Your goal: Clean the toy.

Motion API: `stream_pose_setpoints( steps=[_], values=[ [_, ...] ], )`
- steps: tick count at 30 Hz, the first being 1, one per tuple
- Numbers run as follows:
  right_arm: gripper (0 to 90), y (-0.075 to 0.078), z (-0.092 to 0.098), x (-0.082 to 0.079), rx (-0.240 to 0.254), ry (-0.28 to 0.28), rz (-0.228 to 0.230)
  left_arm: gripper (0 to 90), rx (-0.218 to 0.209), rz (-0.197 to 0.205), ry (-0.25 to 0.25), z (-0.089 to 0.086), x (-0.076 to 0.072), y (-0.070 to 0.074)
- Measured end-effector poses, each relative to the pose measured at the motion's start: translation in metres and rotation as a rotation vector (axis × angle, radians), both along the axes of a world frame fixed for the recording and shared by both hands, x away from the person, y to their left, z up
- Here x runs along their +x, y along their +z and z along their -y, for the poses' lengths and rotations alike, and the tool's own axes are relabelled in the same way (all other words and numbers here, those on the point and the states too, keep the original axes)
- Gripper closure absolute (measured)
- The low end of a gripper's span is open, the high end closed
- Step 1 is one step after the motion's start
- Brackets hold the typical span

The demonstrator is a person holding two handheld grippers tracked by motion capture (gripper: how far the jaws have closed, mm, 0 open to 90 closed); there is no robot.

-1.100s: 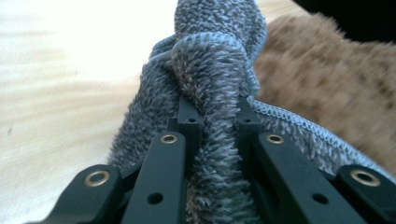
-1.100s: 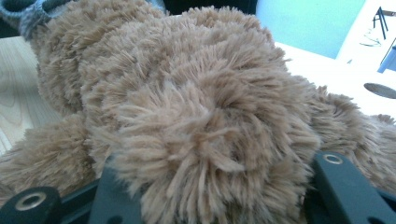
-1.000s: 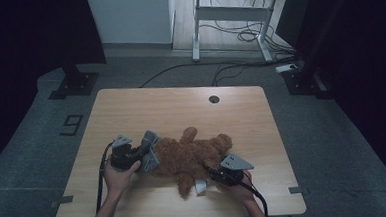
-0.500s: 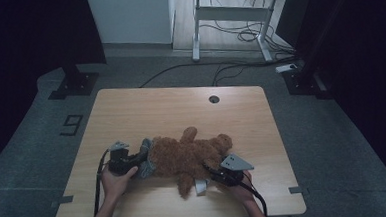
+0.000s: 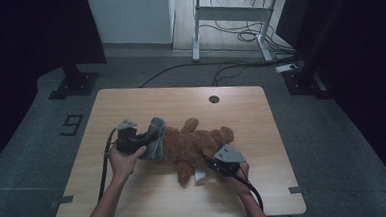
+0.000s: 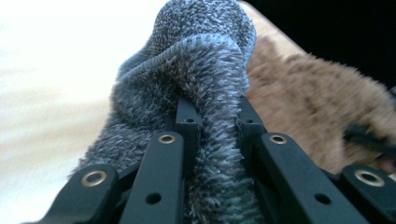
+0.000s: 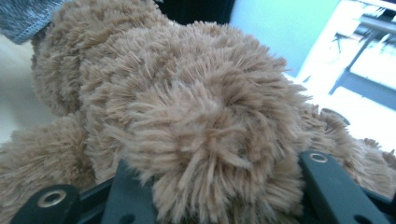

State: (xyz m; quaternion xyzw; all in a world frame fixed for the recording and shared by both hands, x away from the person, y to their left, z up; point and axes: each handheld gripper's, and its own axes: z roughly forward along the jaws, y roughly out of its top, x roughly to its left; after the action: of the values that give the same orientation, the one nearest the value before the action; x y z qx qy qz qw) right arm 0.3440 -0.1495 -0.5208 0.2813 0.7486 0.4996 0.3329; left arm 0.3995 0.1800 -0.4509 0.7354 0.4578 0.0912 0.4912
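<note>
Left gripper (image 6: 212,121) clamped on grey cloth (image 6: 196,70), right gripper (image 7: 210,186) closing, pinching brown plush toy (image 7: 187,107).

Black tongs (image 5: 150,137) with brass-ringed screw holes, grey three-cornered top plates, trailing black cables.

Both hand-held grippers (image 5: 150,139) (image 5: 211,163) clamped.
</note>
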Motion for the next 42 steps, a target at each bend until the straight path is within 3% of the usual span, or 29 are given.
stream_pose_setpoints(
  steps=[5, 10, 14, 18, 24, 25, 30, 33, 36, 37, 42],
  values=[
    [57.3, -0.002, 0.002, 0.007, -0.021, 0.025, 0.052, 76.8, -0.018, 0.028, -0.020, 0.023, 0.019, 0.017],
    [57.7, -0.009, 0.006, -0.001, -0.022, 0.061, 0.073, 76.4, -0.012, 0.032, -0.051, 0.045, 0.027, 0.020],
    [57.6, -0.011, 0.008, -0.006, -0.032, 0.086, 0.080, 75.2, 0.052, -0.003, -0.046, 0.060, 0.036, 0.005],
    [57.4, -0.013, 0.008, -0.010, -0.036, 0.100, 0.079, 76.2, 0.061, -0.031, -0.052, 0.059, 0.036, -0.008],
    [52.6, -0.013, 0.010, -0.011, -0.016, 0.111, 0.056, 78.6, 0.071, -0.028, -0.066, 0.058, 0.026, -0.015],
    [47.5, -0.013, 0.011, -0.012, -0.007, 0.108, 0.043, 78.8, 0.083, -0.007, -0.070, 0.058, 0.018, -0.018],
    [34.8, -0.009, 0.013, -0.017, 0.017, 0.101, 0.008, 79.3, 0.039, 0.033, -0.056, 0.053, 0.000, -0.026],
    [29.7, -0.006, 0.014, -0.021, 0.035, 0.103, -0.035, 79.5, 0.035, 0.061, -0.054, 0.052, -0.010, -0.030],
    [26.7, -0.003, 0.018, -0.025, 0.060, 0.107, -0.061, 79.5, 0.033, 0.073, -0.055, 0.052, -0.016, -0.031],
    [23.1, -0.001, 0.023, -0.027, 0.097, 0.104, -0.080, 79.5, 0.026, 0.080, -0.056, 0.050, -0.020, -0.032],
    [15.1, 0.001, 0.035, -0.029, 0.155, 0.082, -0.132, 79.7, 0.011, 0.097, -0.060, 0.048, -0.027, -0.035]
  ],
)
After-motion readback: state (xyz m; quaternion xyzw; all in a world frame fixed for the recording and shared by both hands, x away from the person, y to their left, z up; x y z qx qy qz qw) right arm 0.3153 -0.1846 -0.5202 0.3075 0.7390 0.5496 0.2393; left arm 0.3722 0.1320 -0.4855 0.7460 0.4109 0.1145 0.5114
